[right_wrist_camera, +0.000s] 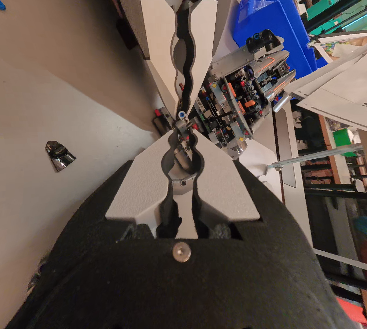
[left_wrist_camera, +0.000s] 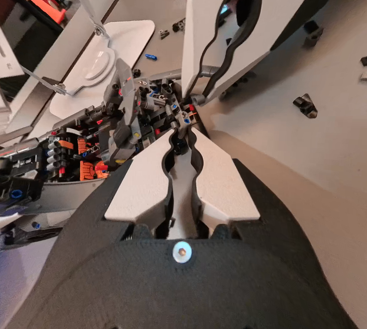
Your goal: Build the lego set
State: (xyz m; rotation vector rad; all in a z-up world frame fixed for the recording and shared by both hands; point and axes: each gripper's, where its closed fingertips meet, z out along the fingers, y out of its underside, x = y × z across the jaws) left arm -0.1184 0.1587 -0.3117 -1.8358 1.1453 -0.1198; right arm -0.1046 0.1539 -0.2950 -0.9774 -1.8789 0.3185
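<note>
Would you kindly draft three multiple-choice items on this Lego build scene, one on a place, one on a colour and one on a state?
1. Where does the loose blue pin lie?
A. On the bare table just past the white board's corner
B. Inside the blue bin
C. Between the left gripper's fingertips

2. What colour is the bin behind the Lego model in the right wrist view?
A. Red
B. Blue
C. Yellow

3. What is the state of the right gripper?
A. Wide open above the table
B. Shut on a grey part of the model
C. Out of view

Key: 1 A, the pin rests alone on the tabletop by the board; 2 B, the bin is plainly blue; 3 B, its fingertips close on a grey piece, opposite the left gripper.
</note>
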